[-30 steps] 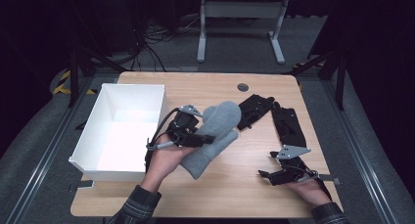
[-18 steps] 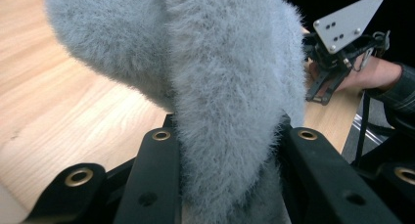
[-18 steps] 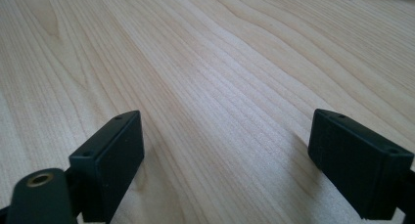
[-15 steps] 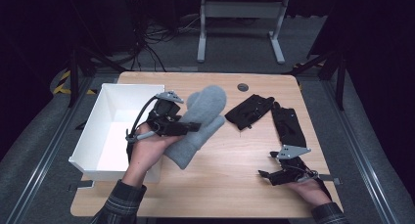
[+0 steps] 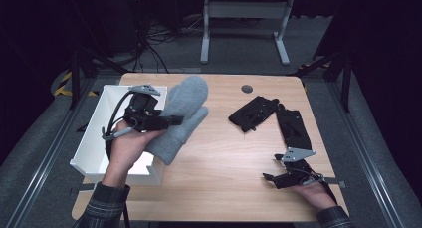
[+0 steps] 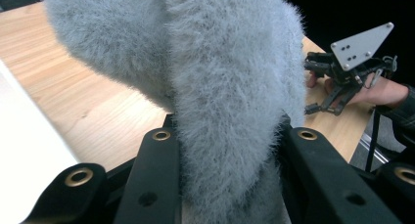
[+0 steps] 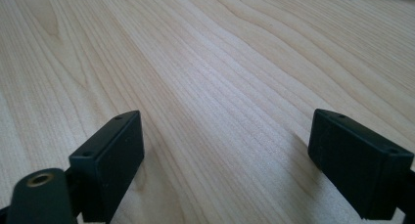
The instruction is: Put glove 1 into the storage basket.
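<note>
Your left tool is clamped on the grey mitten – held aloft beside the white bin lying leftward – while your right tool rests apart on the table

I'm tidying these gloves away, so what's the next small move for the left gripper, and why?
Probably carry the grey mitten a bit further left over the white bin. The left gripper is clamped on it, but most of the mitten hangs above the table beside the bin.
</note>
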Available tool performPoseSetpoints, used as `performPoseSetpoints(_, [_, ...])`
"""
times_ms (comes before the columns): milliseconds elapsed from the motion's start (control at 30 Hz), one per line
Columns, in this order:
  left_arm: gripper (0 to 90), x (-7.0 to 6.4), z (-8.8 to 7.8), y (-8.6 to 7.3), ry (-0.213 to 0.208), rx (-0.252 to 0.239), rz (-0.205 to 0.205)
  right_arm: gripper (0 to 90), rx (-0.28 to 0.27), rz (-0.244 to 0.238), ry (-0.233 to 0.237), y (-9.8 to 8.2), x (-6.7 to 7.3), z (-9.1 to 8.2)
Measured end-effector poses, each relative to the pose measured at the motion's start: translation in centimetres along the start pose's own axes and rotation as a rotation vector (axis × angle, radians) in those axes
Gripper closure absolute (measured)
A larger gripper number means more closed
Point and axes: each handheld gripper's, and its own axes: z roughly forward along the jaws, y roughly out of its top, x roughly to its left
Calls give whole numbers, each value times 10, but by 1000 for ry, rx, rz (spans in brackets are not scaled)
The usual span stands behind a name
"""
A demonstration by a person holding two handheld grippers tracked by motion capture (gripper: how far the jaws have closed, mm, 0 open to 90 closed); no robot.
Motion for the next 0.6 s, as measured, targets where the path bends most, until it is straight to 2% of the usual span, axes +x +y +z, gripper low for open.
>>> performPoseSetpoints(400, [698,26,-43,-14,55,-62,-70,140,0,0,0,0,0,0])
performPoseSetpoints(467, [698,28,-46,-16,61,-66,-78,140,0,0,0,0,0,0])
performPoseSetpoints(500, [698,33,-51,-19,78,-70,-90,140,0,1,-1,0,0,0])
performPoseSetpoints(600, [698,41,-56,-26,92,-76,-111,140,0,1,-1,0,0,0])
